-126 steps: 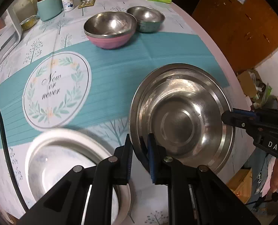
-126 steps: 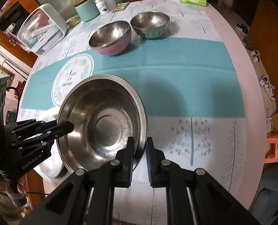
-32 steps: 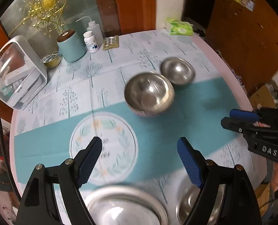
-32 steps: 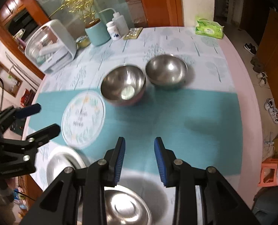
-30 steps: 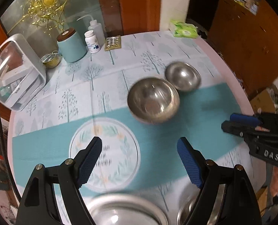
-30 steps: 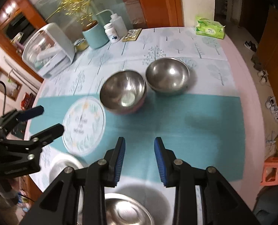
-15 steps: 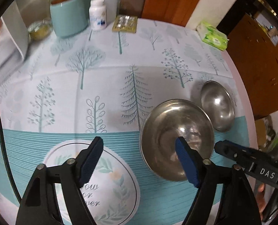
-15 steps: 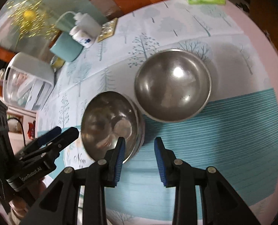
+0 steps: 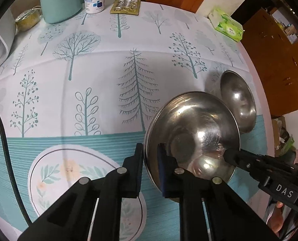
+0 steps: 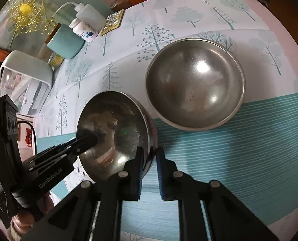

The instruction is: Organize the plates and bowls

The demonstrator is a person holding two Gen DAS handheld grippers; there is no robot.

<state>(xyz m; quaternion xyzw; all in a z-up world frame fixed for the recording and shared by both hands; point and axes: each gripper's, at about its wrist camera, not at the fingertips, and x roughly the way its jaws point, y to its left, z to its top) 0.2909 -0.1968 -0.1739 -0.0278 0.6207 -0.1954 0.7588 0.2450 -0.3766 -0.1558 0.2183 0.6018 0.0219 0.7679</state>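
Low in the frame, the left gripper (image 9: 150,167) pinches the near bowl's (image 9: 193,138) rim, while the right gripper (image 10: 149,167) is closing on the opposite rim, which sits between its jaws. Best lift level, both sides together — the steel looks slippery. The bowl is empty; so is the far bowl (image 10: 195,84), upper right.

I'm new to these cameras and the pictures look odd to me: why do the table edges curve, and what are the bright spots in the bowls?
Left wrist view: the fisheye lens bends the tablecloth into a dome with dark corners; glare dots the near bowl.
Right wrist view: the same curving; one bright lamp reflection sits in the far bowl; the near bowl's reflections are smeared. Both views are sharp.
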